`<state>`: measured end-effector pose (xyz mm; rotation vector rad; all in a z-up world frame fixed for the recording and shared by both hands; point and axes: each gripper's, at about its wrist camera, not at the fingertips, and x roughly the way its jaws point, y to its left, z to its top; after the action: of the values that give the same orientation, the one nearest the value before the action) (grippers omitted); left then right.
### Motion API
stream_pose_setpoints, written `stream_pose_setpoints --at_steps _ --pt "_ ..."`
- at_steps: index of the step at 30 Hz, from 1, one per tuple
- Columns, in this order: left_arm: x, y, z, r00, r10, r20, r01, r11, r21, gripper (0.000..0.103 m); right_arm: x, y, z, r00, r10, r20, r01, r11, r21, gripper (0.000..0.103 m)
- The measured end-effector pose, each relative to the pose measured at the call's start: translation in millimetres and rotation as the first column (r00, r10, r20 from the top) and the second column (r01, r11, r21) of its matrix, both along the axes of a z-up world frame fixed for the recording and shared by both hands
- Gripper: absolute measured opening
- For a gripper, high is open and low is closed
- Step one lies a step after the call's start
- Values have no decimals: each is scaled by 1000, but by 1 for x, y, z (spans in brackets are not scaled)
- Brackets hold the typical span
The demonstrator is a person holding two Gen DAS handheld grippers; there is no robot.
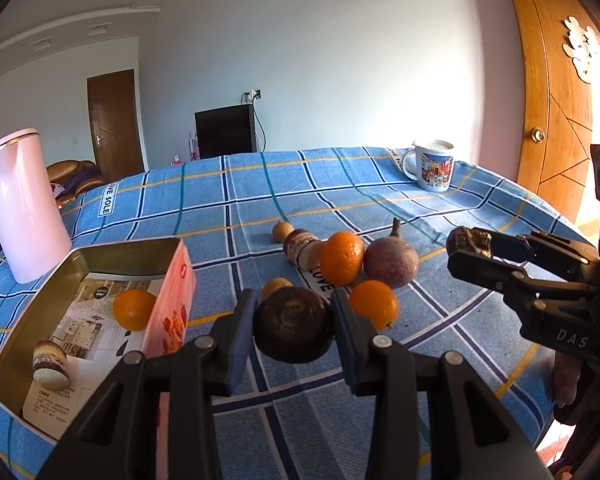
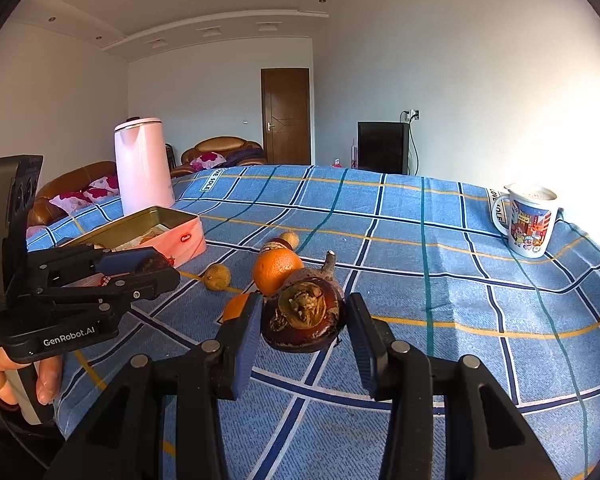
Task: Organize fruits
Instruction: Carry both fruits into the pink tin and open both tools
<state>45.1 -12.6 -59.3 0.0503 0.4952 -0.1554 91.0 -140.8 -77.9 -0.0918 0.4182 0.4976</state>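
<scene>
My left gripper [image 1: 294, 326] is shut on a dark brown round fruit [image 1: 293, 329] and holds it above the blue checked cloth, right of the open pink tin [image 1: 168, 300]. The tin holds an orange [image 1: 133, 309] and a cake roll slice [image 1: 51, 364]. My right gripper [image 2: 304, 322] is shut on a dark mangosteen-like fruit [image 2: 303, 317]; it also shows in the left wrist view [image 1: 469, 242]. On the cloth lie two oranges [image 1: 342, 257] [image 1: 375, 303], a purple stemmed fruit [image 1: 391, 262], a cake roll piece [image 1: 303, 248] and two small tan fruits [image 1: 282, 231].
A white kettle [image 1: 22, 208] stands at the left behind the tin. A printed mug [image 1: 432, 164] stands at the far right of the table. A wooden door [image 1: 556, 92] is beyond the table's right edge. A sofa [image 2: 220, 150] is behind the table.
</scene>
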Motion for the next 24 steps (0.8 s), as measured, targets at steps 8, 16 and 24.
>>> stream_pose_setpoints --at_steps 8,16,24 --pt "-8 2 3 998 20 55 -19 1000 -13 39 -9 -2 3 998 0 61 -1 1000 12 44" --pt "-16 1 5 994 34 105 -33 999 -8 39 -17 -3 5 992 0 125 -3 1000 24 44" --pt "-19 2 8 990 48 135 -47 999 -14 39 -24 -4 6 985 -2 173 -3 1000 31 44"
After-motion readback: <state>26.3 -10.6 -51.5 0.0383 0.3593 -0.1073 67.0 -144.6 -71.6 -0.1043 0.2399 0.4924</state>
